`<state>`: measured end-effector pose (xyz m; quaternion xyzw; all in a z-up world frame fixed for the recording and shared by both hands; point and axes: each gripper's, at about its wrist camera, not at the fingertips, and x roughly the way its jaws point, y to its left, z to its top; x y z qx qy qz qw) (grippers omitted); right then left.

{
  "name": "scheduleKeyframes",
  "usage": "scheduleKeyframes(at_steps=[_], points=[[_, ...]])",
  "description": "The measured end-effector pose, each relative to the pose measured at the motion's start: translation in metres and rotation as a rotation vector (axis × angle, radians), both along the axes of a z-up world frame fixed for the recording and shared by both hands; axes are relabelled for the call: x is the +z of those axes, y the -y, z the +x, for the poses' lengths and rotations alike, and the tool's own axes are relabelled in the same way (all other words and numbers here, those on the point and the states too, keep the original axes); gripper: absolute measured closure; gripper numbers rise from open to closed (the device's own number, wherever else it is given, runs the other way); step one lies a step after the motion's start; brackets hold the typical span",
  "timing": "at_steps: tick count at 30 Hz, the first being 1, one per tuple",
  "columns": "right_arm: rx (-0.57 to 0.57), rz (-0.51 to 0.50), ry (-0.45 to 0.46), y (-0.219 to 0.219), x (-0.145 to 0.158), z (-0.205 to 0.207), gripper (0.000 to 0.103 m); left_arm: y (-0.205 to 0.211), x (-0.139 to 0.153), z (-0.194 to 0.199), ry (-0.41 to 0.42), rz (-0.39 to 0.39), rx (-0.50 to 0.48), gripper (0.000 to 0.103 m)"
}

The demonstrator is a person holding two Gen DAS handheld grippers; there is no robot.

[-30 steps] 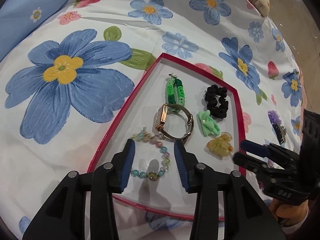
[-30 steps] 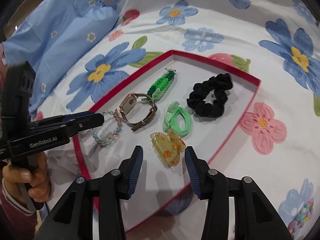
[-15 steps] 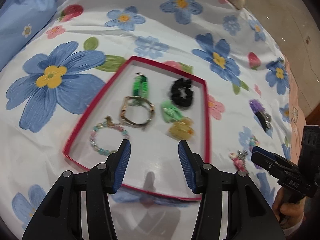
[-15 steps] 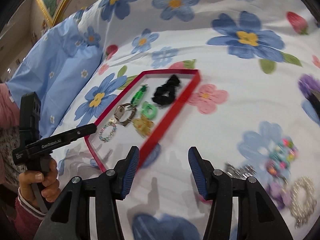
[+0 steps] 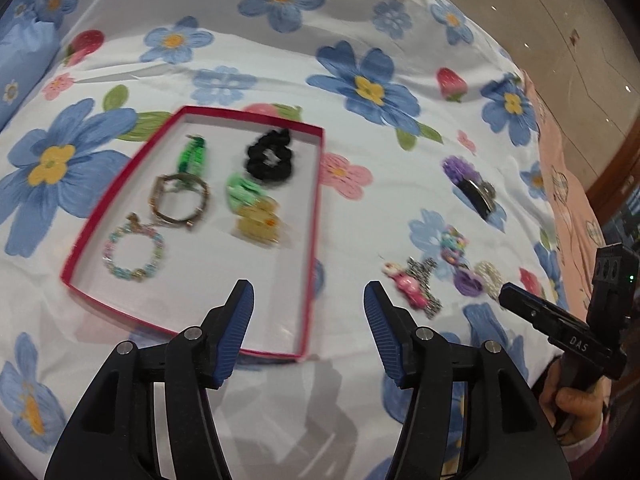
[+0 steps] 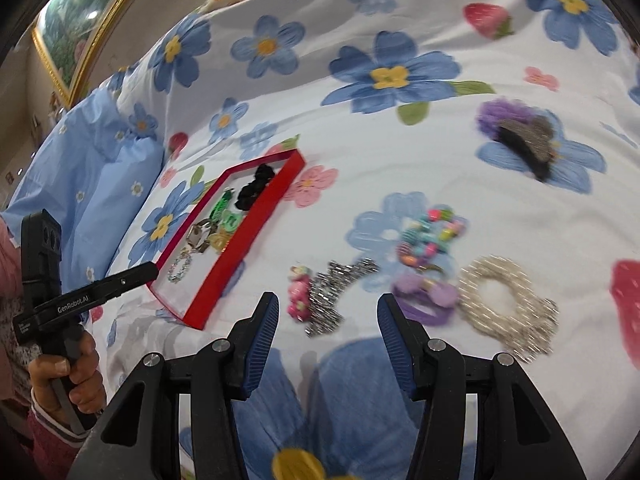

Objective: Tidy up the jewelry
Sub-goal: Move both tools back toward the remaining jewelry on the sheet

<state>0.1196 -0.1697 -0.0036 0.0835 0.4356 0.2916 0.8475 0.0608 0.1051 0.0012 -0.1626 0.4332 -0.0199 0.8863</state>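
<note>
A red-rimmed tray (image 5: 310, 240) (image 6: 240, 240) lies on the flowered bedsheet. It holds a bead bracelet (image 5: 134, 254), a watch (image 5: 180, 200), a green braided band (image 5: 192, 154), a black scrunchie (image 5: 270, 158), a green hair tie (image 5: 240, 194) and a yellow claw clip (image 5: 258, 222). My left gripper (image 5: 308, 330) is open and empty above the tray's near right corner. My right gripper (image 6: 326, 334) is open and empty just short of a silver clip (image 6: 334, 294) and a pink clip (image 6: 298, 296). Loose to the right lie a colourful bead bracelet (image 6: 430, 236), a purple hair tie (image 6: 426, 298) and a pearl scrunchie (image 6: 506, 304).
A purple-and-black hair clip (image 6: 520, 136) (image 5: 470, 186) lies farther back on the sheet. A blue pillow (image 6: 80, 168) sits at the left. The bed's right edge and the floor (image 5: 560, 20) show beyond. A framed picture (image 6: 76, 28) hangs on the wall.
Both grippers have pulled back and away from the tray. The right gripper has swung right to the loose pieces on the sheet. Both jaws stand wider apart.
</note>
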Motion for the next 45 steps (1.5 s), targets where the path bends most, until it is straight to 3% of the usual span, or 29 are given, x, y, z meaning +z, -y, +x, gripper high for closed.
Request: scheduleKeyframes(at_steps=[14,27,42,45], points=[[-0.079,-0.026,-0.005,0.052,-0.01,-0.023,0.049,0.053,-0.014,0.003,-0.054,0.0,-0.093,0.042],[-0.14,-0.04,0.013,0.078,-0.009,-0.013,0.05,0.086,-0.024,0.022,-0.094,0.005,-0.163,0.041],[0.049,-0.164,0.062,0.026,-0.017,0.024,0.061,0.102,-0.041,0.068,-0.131,0.02,-0.201,0.041],[0.088,-0.205,0.054,0.019,-0.025,0.036,0.064,0.106,-0.054,0.077,-0.161,0.035,-0.211,0.052]])
